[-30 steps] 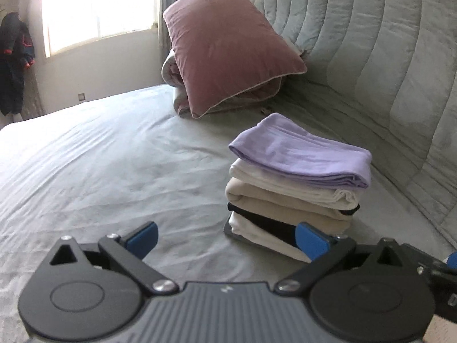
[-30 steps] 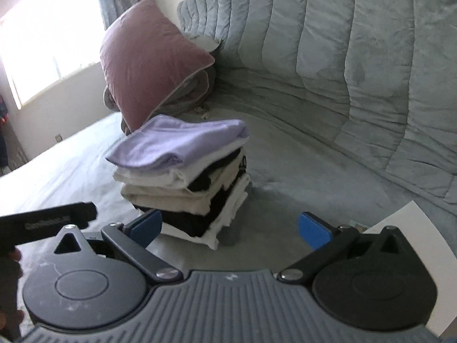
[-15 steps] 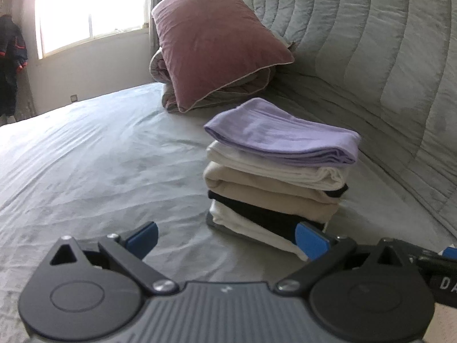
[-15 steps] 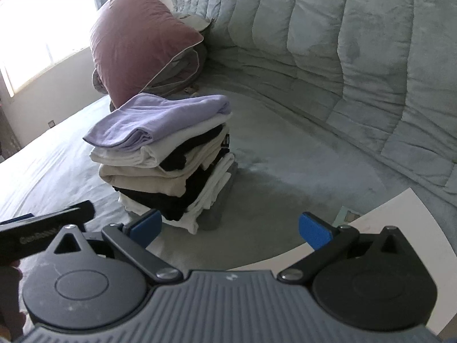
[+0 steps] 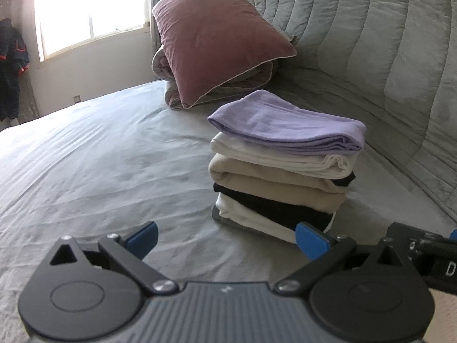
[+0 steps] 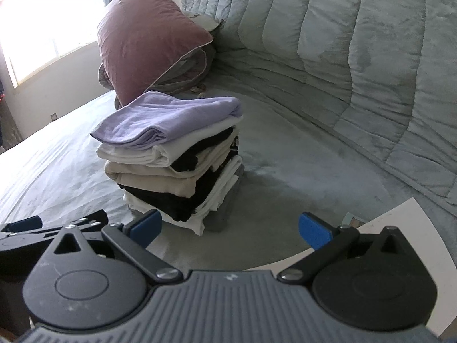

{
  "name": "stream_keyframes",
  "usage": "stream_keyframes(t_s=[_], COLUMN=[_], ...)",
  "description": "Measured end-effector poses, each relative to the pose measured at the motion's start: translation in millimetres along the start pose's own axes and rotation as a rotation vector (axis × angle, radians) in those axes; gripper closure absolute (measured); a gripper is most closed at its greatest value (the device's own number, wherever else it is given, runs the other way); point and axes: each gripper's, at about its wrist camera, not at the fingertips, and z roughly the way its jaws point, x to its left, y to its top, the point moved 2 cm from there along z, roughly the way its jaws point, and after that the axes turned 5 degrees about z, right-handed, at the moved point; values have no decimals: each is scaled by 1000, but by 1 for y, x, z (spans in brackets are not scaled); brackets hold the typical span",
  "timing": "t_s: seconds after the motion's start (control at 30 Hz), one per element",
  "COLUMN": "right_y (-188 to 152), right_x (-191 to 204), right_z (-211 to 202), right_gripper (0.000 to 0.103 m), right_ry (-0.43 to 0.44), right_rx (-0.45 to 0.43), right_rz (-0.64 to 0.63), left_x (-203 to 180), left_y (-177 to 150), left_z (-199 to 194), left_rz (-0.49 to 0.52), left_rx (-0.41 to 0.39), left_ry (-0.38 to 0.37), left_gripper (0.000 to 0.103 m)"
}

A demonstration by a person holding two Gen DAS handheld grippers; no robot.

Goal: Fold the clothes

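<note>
Clothes stack [image 5: 282, 171] before pillow [image 5: 217, 57]

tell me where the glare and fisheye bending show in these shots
Left wrist view: window blown out white at upper left, quilt bows at the edge. Right wrist view: window washes out the left side, quilt channels curve, stack stays sharp.

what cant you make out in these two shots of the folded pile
- Bottom grey layer of the stack: left wrist view, mostly under the garments above.
- Black print on a garment: right wrist view, too small to read.
- White sheet: right wrist view, cut by the gripper body.
</note>
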Motion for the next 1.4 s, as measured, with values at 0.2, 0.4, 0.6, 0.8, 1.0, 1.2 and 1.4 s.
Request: stream_keyframes(t_s=[0.2, 0.4, 0.6, 0.8, 1.0, 1.2, 1.4], right_y=[0, 0, -1, 0, 2, 4, 4], right_x=[3, 6, 6, 4, -2, -11, -14], right_z=[1, 0, -2, -2, -1, -1, -4], right_gripper=[0, 0, 0, 0, 0, 0, 0], right_ry=[2, 2, -1, -4, -4, -18, -13], right_rx=[0, -1, -3, -3, -2, -6, -14], right_rz=[-7, -11, -14, -9, -4, 8, 4], left_x=[3, 3, 4, 2, -1, -4, -8], left_y=[1, 2, 2, 3, 1, 1, -1], left_z=[0, -2, -1, 0, 0, -4, -8], left_rz=[7, 9, 10, 4, 25, 42, 48], left_rx=[4, 5, 14, 24, 40, 56, 71], left_ry=[10, 8, 11, 17, 21, 27, 25], left_gripper=[1, 1, 1, 1, 1, 0, 1])
